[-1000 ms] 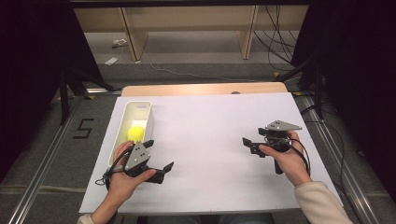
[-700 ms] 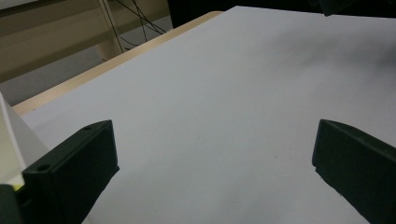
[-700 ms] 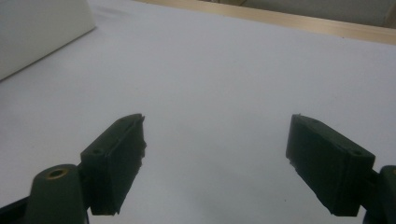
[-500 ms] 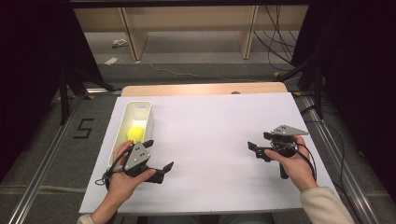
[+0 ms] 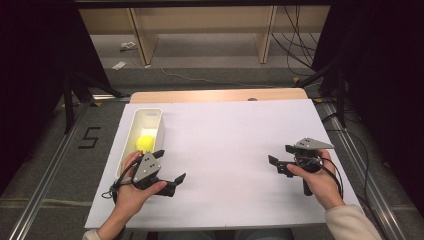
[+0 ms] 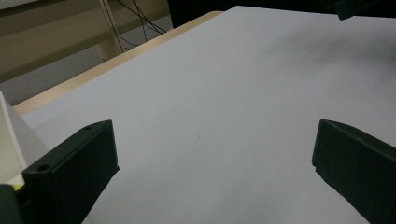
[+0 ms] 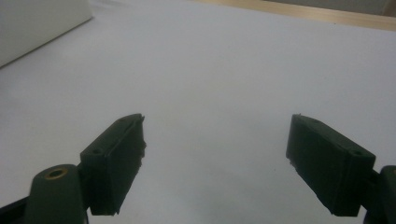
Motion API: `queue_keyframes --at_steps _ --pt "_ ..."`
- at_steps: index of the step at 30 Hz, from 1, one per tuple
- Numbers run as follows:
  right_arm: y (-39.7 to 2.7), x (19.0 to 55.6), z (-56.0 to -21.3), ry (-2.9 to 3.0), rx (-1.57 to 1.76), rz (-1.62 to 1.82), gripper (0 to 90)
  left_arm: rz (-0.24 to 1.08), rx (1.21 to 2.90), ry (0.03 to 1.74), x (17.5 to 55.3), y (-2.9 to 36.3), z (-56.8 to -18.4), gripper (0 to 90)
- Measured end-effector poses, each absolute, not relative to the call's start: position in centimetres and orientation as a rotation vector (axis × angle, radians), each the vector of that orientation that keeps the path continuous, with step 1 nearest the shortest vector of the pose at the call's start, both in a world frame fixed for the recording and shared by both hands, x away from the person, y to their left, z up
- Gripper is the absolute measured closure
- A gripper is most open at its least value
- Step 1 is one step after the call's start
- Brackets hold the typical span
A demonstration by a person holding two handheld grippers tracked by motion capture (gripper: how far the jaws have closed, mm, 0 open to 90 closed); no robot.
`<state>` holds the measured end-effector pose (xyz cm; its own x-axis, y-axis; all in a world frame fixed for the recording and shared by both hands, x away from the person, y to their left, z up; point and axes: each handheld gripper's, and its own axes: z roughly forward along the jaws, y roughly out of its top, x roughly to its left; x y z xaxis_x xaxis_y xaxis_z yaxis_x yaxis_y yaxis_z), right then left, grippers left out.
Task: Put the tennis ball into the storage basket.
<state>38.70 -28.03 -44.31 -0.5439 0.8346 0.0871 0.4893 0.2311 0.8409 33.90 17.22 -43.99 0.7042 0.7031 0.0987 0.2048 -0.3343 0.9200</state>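
Yellow ball (image 5: 145, 142) sits inside white bin (image 5: 131, 136) at table's left side, just beyond left gripper (image 5: 170, 165). Left gripper jaws wide apart, empty, low over white table cover (image 5: 225, 145). Right gripper (image 5: 280, 159) well apart on right, jaws also spread wide, nothing between them.

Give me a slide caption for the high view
Two open hand-held black grippers, left and right, over a white table; yellow ball in white rectangular bin.
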Motion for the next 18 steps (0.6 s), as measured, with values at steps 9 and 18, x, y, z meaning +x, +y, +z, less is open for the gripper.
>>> queue_keyframes --at_steps 9,18 --pt "-28.23 38.48 -44.34 2.121 1.221 1.247 20.1 0.601 1.883 0.705 33.87 17.21 -43.99 0.0" --pt "-28.45 38.51 -44.32 2.103 1.227 1.257 20.0 0.595 1.881 0.703 33.83 17.14 -43.94 0.0"
